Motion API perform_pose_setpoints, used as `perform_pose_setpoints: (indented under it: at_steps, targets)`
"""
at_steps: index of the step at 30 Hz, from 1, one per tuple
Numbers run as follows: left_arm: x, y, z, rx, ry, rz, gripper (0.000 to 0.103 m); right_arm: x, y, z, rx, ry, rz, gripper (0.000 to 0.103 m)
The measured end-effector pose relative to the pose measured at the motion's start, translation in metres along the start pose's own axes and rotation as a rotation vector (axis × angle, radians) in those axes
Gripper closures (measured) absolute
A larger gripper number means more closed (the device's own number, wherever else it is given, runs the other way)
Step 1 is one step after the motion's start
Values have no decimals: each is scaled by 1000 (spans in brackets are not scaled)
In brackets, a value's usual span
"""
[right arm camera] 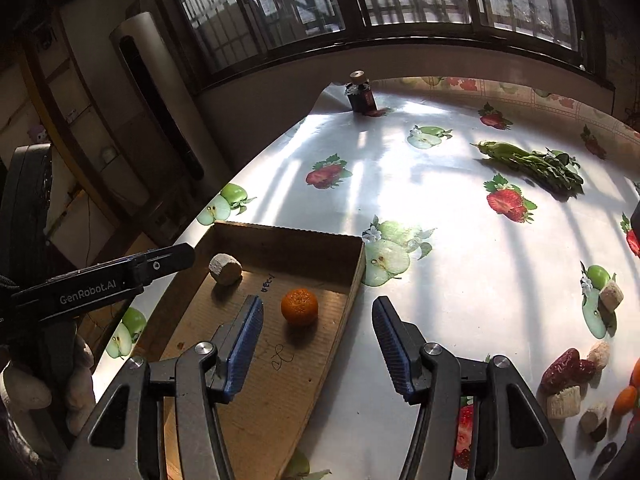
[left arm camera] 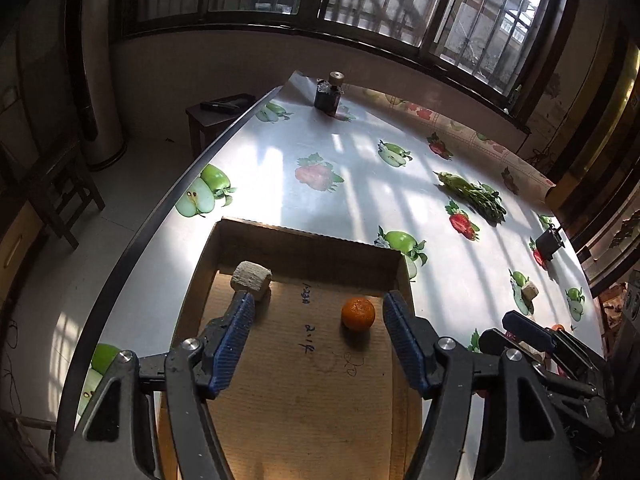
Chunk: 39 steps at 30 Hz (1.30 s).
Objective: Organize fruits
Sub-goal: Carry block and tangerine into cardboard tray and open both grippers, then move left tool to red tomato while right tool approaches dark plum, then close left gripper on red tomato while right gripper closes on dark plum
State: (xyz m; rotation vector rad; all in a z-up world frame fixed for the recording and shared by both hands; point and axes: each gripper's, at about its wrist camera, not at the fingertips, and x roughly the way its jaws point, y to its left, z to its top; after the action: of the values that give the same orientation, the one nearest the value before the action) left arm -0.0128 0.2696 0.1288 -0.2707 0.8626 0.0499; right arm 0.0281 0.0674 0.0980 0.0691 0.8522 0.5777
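A shallow cardboard tray [left arm camera: 304, 236] lies on the fruit-print table near its left edge. Inside it sit a small orange mandarin [left arm camera: 358, 313] and a beige cylindrical chunk [left arm camera: 251, 278] at the far left corner. My left gripper [left arm camera: 319, 304] hovers open over the tray with nothing between its blue pads; the mandarin lies just inside its right finger. My right gripper [right arm camera: 318, 306] is also open and empty, above the tray's right wall [right arm camera: 352, 292], with the mandarin [right arm camera: 299, 307] close to its left finger. Loose dates [right arm camera: 564, 368], beige chunks [right arm camera: 563, 402] and mandarins [right arm camera: 626, 400] lie at the near right.
A bunch of leafy greens [right arm camera: 532, 164] lies on the far right of the table [right arm camera: 440, 184]. A dark bottle [right arm camera: 360, 96] stands at the far edge and a small black object [left arm camera: 550, 242] at the right. A stool [left arm camera: 216, 116] stands beyond the table's left edge.
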Motion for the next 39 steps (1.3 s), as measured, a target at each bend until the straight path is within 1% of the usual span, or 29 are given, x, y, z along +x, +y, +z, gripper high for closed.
perform_pose_setpoints:
  at_steps: [2,5,8,10,12,16,18,20,23,25,27,29,31,34,36,38,39]
  targets:
    - [-13,-24,-10,35,-15,-44,27,-28,-23,-11,25,-18,-22,38]
    - [-19,-62,-26,84,-13,-99,24,-66,-63,-33,78,-47,-70,34]
    - [-5,-98,-43,135,28,-137,24,-97,-108,-59,146,-60,-135,32]
    - [9,-119,-57,151,64,-149,24,-111,-138,-78,204,-50,-176,32]
    - [22,-139,-71,170,102,-170,24,-122,-169,-96,275,-44,-195,32]
    - [44,-172,-100,212,170,-198,25,-137,-206,-125,373,-46,-209,32]
    - [49,-184,-114,239,191,-220,25,-139,-214,-135,392,-43,-211,32]
    - [49,-197,-129,284,194,-246,25,-138,-220,-141,397,-36,-206,32]
    - [44,-219,-154,370,187,-284,25,-129,-222,-145,381,-10,-229,32]
    - [41,-232,-169,434,186,-324,25,-120,-223,-146,361,6,-241,33]
    - [40,-246,-183,493,180,-350,25,-111,-224,-145,343,17,-261,41]
    - [40,-259,-194,544,179,-362,25,-104,-224,-144,320,26,-275,53]
    - [41,-269,-200,569,182,-362,25,-101,-221,-141,283,31,-306,59]
    - [46,-283,-205,581,191,-382,26,-99,-221,-139,257,36,-324,65]
    - [49,-289,-208,591,202,-381,33,-99,-223,-139,254,35,-326,68]
    - [51,-294,-213,613,211,-368,50,-100,-224,-139,259,32,-318,69]
    - [52,-295,-216,626,213,-366,55,-100,-225,-139,258,31,-318,70]
